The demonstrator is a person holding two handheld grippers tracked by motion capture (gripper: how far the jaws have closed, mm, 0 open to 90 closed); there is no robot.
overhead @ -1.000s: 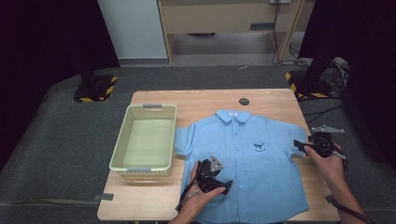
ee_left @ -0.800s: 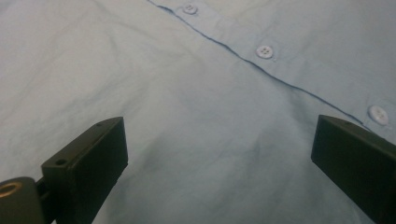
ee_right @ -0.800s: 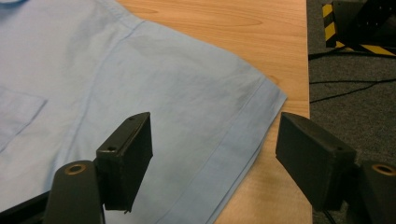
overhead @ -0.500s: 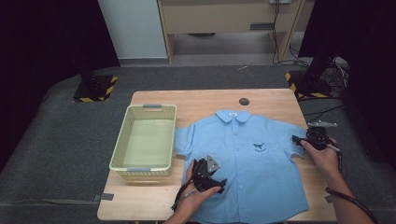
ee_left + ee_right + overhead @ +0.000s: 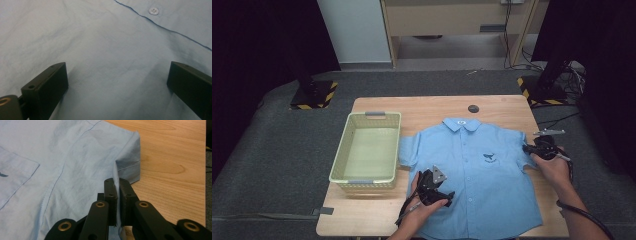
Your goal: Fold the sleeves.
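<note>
We have a light-blue shirt lying flat, front up, on the counter, just beside a basket. The main risk, as we judge it, is the thin pinch at the sleeve: our right tool grips only the sleeve's edge, so a quick pull could slide the cloth out or drag the whole shirt askew (nothing pins it yet). A fold begun too early could also bunch the front under our left tool. That left tool stands wide apart, its jaws hovering close over the shirt front near the button line, holding nothing. The right tool's jaws are pressed together on the sleeve edge, at the shirt's right side.
</note>
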